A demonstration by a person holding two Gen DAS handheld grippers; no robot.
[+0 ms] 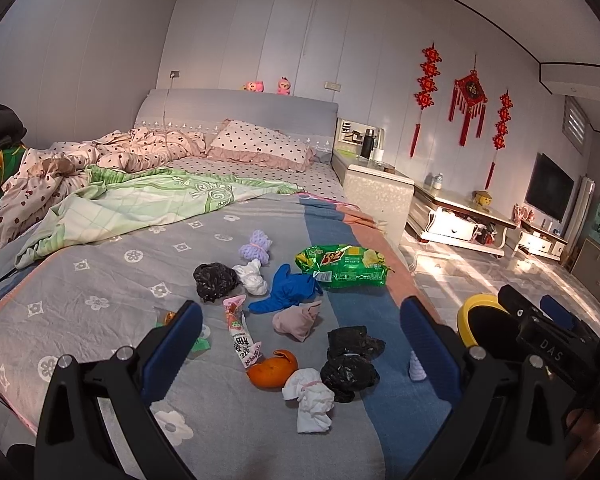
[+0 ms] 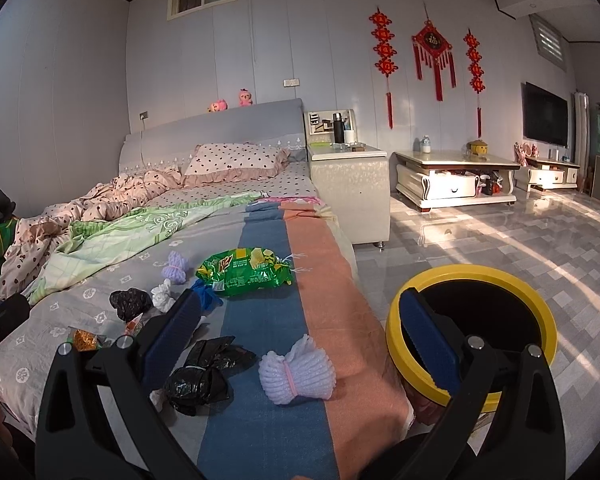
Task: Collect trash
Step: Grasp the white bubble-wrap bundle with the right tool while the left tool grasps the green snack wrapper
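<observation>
- Bed (image 1: pixel 112 280) with a grey flowered cover and blue and salmon stripes carries the litter; it lies under and ahead of both pairs of fingers.
- Yellow-rimmed bin (image 2: pixel 472 320) stands on the floor beside the bed; the right gripper's right finger crosses its near rim in the right wrist view.
- Left gripper (image 1: pixel 302 318) hangs above the bed with its fingers spread wide and nothing between them.
- Right gripper (image 2: pixel 304 308) is likewise spread wide and empty, over the bed's edge.
- Green snack bag (image 1: pixel 342 266) lies beyond the left fingers, towards the right one.
- Blue glove (image 1: pixel 288 290) lies just this side of the bag, touching its near edge.
- Two black plastic bags (image 1: pixel 350 362) sit crumpled together between the left fingers, close to the right one; another black bag (image 1: pixel 214 280) lies ahead of the left finger.
- Lilac foam net (image 2: pixel 296 372) lies between the right fingers, on the seam of the blue and salmon stripes.
- Sausage wrapper (image 1: pixel 240 334) stretches lengthwise between the left fingers, its near end touching an orange peel (image 1: pixel 272 370).
- White tissue wad (image 1: pixel 310 398) lies nearest the left camera, touching the peel and the black bags.
- Beige cloth wad (image 1: pixel 296 320) sits midway between the left fingers, just behind the glove.
</observation>
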